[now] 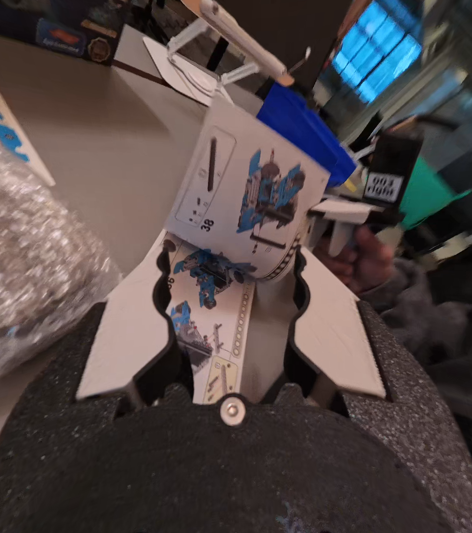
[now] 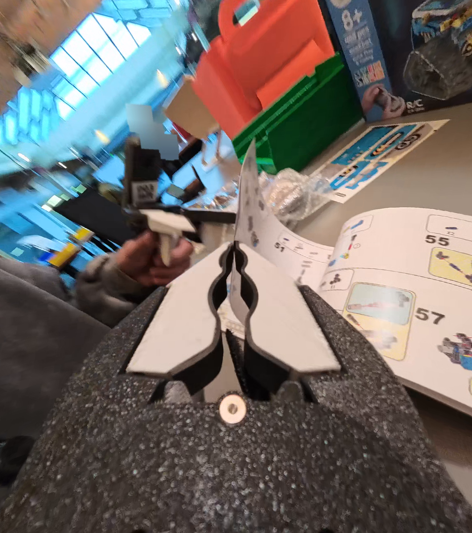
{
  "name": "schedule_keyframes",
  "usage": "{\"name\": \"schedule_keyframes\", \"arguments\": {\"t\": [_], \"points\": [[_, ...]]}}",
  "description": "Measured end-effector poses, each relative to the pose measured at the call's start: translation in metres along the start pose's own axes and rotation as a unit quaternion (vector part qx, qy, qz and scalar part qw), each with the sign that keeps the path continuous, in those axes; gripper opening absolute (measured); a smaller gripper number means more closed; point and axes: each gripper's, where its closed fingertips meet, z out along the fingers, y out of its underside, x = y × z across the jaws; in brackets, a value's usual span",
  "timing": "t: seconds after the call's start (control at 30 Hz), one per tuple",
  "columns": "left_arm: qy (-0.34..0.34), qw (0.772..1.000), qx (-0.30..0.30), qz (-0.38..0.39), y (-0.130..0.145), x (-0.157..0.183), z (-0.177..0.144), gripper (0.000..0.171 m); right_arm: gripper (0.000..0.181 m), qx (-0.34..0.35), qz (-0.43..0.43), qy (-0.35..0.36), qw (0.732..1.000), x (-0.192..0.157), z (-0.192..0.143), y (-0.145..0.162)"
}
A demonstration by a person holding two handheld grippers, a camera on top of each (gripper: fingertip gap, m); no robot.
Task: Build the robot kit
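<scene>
An open instruction booklet (image 2: pixel 402 288) lies on the beige table (image 1: pixel 99 129). My right gripper (image 2: pixel 234 248) is shut on one of its pages (image 2: pixel 247 202) and holds that page curled upright above the booklet. The lifted page shows in the left wrist view (image 1: pixel 246 184), with the right gripper (image 1: pixel 344 219) and a hand behind it. My left gripper (image 1: pixel 231 256) is open, its fingers (image 1: pixel 131 331) spread over the flat booklet pages (image 1: pixel 217 311) just below the curl. I cannot tell whether they touch the paper. The left gripper also shows in the right wrist view (image 2: pixel 165 222), held by a hand.
A clear bag of small parts (image 1: pixel 12 245) lies left of the left gripper, also visible in the right wrist view (image 2: pixel 286 190). A sticker sheet (image 2: pixel 373 158), a green bin (image 2: pixel 301 129), an orange box (image 2: pixel 257 66) and a blue toy box (image 2: pixel 430 52) stand behind. A blue bin (image 1: pixel 301 129) sits beyond the page.
</scene>
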Motion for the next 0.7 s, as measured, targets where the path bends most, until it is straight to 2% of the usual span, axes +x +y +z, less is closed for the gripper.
{"name": "schedule_keyframes", "arguments": {"t": [0.1,0.17,0.3,0.37,0.57,0.7], "points": [[-0.039,0.992,-0.037,0.111,0.009,0.005,0.027,0.098,0.000,0.050,0.046,-0.058,0.996,-0.009,-0.009,-0.016],[-0.063,0.983,-0.051,0.167,0.011,0.006,0.041,0.115,0.000,0.064,0.053,-0.067,0.994,-0.010,-0.013,-0.020],[-0.098,0.967,-0.044,0.232,0.008,0.008,0.062,0.138,0.000,0.070,0.050,-0.096,0.992,-0.021,-0.015,-0.022],[-0.121,0.959,-0.033,0.256,0.003,0.008,0.069,0.142,0.000,0.063,0.040,-0.099,0.992,-0.024,-0.015,-0.021],[-0.110,0.951,-0.031,0.287,-0.002,0.018,0.087,0.144,0.002,0.048,0.030,-0.116,0.992,-0.031,-0.016,-0.020],[-0.102,0.946,-0.029,0.306,-0.005,0.020,0.094,0.136,0.004,0.038,0.047,-0.124,0.990,-0.029,-0.017,-0.021]]}}
